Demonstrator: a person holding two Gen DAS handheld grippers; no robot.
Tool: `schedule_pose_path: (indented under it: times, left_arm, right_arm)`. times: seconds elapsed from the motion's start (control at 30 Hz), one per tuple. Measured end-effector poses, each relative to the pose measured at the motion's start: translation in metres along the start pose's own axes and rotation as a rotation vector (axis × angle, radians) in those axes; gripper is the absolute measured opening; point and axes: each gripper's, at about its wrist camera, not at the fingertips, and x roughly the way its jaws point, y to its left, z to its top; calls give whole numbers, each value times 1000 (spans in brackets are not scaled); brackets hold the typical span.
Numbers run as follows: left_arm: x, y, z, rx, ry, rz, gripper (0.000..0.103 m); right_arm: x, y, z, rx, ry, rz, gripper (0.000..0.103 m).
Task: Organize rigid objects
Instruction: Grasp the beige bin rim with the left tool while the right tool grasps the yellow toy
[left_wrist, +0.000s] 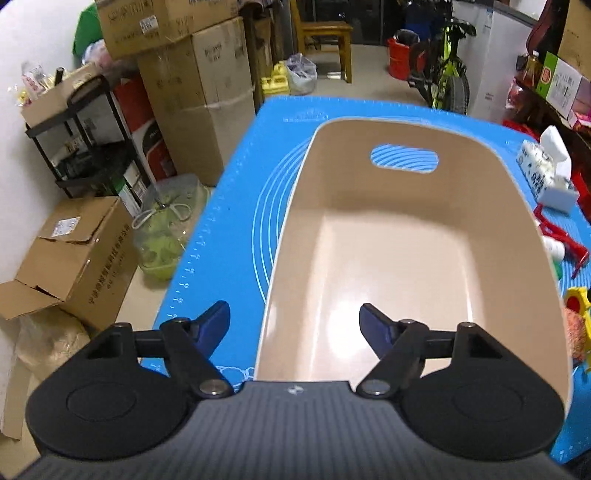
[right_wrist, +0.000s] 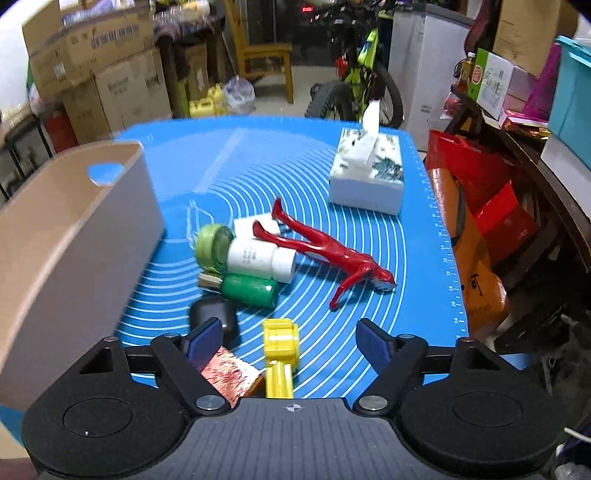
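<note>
A beige plastic bin (left_wrist: 406, 258) with a handle slot stands empty on the blue mat (left_wrist: 236, 206). My left gripper (left_wrist: 293, 325) is open above its near left rim. In the right wrist view the bin (right_wrist: 74, 236) is at the left. My right gripper (right_wrist: 290, 338) is open over a yellow toy (right_wrist: 280, 343). Ahead lie a black case (right_wrist: 214, 314), a green cylinder (right_wrist: 249, 290), a white bottle (right_wrist: 262, 258), a green tape roll (right_wrist: 212, 243) and a red figurine (right_wrist: 332, 251). A red patterned packet (right_wrist: 229, 373) lies by the left finger.
A tissue box (right_wrist: 369, 173) stands at the mat's far right, also in the left wrist view (left_wrist: 546, 173). Cardboard boxes (left_wrist: 74, 258) and a black shelf (left_wrist: 88, 140) stand left of the table. Red bags (right_wrist: 480, 206) stand to its right, a bicycle (right_wrist: 362, 74) and chair (right_wrist: 266, 55) beyond.
</note>
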Motion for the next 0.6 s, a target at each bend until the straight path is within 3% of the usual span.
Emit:
schedule_pose_path:
  times: [0.17, 0.27, 0.33, 0.5, 0.53, 0.6]
  left_arm:
    - [12, 5, -4, 6, 46, -38, 68]
    - [21, 5, -6, 24, 80, -24, 52]
    - [26, 5, -8, 35, 108, -4, 31]
    - [30, 15, -6, 11, 138, -14, 18]
    - [30, 13, -6, 4, 139, -23, 13]
    - [30, 13, -5, -8, 142, -37, 10]
  right_arm:
    - [28, 3, 1, -44, 71, -25, 74]
    - [43, 4, -3, -63, 119, -44, 65]
    - [49, 4, -5, -51, 127, -27, 59]
    - [54, 8, -4, -62, 127, 3, 45]
    - [55, 9, -4, -64, 123, 7, 35]
    - [54, 12, -5, -72, 111, -3, 34]
